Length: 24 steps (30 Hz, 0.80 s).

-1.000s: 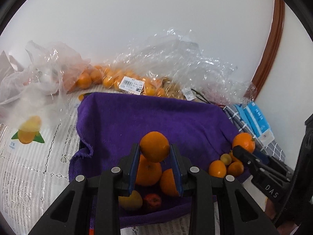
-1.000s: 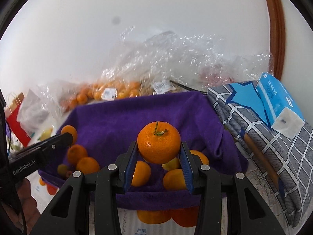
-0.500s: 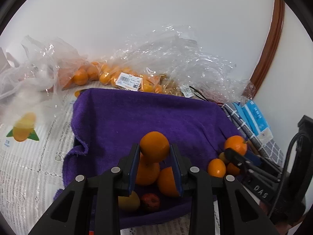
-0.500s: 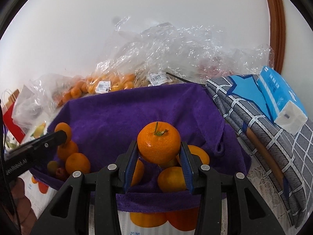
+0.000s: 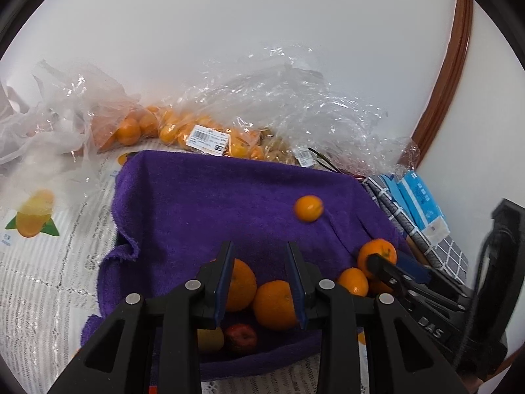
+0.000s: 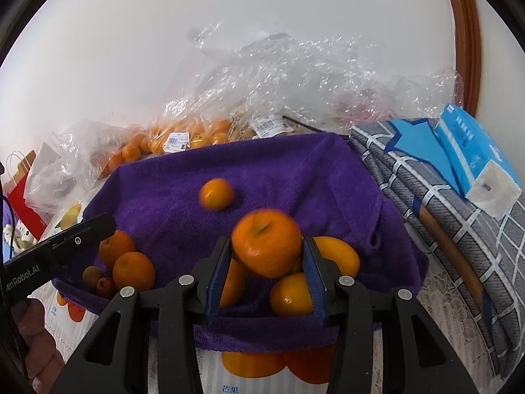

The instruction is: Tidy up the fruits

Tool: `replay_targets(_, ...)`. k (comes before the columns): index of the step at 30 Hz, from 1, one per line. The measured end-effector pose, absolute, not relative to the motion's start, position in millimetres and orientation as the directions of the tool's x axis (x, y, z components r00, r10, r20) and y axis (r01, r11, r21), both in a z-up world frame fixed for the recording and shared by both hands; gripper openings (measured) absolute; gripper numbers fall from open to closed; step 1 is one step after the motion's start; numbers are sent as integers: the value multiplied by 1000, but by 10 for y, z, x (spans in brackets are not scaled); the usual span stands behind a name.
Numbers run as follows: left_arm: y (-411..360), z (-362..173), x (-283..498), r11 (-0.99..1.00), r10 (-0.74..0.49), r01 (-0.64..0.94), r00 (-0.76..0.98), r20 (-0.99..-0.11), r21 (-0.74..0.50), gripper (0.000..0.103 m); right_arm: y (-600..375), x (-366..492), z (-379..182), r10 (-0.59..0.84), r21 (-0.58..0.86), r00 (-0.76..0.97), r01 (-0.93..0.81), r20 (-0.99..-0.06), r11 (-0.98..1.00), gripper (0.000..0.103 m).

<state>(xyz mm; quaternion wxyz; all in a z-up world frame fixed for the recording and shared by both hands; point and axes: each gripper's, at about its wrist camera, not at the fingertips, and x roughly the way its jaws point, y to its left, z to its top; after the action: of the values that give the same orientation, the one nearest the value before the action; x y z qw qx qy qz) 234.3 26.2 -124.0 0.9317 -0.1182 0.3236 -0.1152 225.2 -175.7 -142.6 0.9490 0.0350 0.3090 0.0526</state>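
At the bottom centre of the left wrist view, my left gripper (image 5: 261, 277) has its blue-padded jaws opening with nothing clamped between them; a small mandarin (image 5: 308, 208) lies blurred and loose on the purple towel (image 5: 203, 203) just right of centre, well clear of the pads. Behind the jaws a heap of mandarins (image 5: 274, 303) sits in the towel's lower fold, with what looks like a small red fruit (image 5: 241, 337) and a yellowish one (image 5: 210, 339) beneath. Crinkled clear plastic bags (image 5: 279, 108) of small oranges fill the upper middle, and my right gripper (image 5: 380, 262) comes in at lower right beside another orange. In the right wrist view, low and central, my right gripper (image 6: 267, 264) is also opening: a big, glossy orange with a green stem scar (image 6: 265, 244) is blurred between the pads and seems to be slipping free rather than held. The small mandarin (image 6: 216, 193) shows above it, left of centre. The towel is a soft, thick pile lining a shallow hollow, so I judge round fruit will roll toward the heaps; I should open slowly and low, letting each piece settle among its like before lifting away. A checked grey cloth (image 6: 459, 229) and a blue tissue pack (image 6: 475, 154) lie at right.
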Motion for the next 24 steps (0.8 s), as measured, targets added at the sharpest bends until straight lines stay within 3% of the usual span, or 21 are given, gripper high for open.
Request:
replay_targets(4, 283, -1211, 2324, 954, -265, 122, 770, -580, -275, 35, -1778, 2119, -1322, 89, 83, 833, -51, -546, 995, 57)
replay_targets(7, 290, -1115, 2260, 958, -251, 117, 779, -575, -260, 47, -1757, 2022, -1218, 81, 77, 829, -46, -554, 996, 58)
replay_targets(17, 274, -866, 1735, 972, -200, 69, 749, -631, -226, 57, -1638, 1308, -735, 57, 39, 819, -43, -572, 998, 66)
replay_targets(19, 288, -804, 1559, 976, -181, 57, 747, -640, -209, 58, -1641, 1171, -680, 51, 44, 815, -32, -577, 999, 72)
replay_targets(24, 343, -617, 1063, 976, -172, 47, 772, -612, -215, 72, -1669, 763, -536, 25, 60, 810, 12, -587, 998, 74)
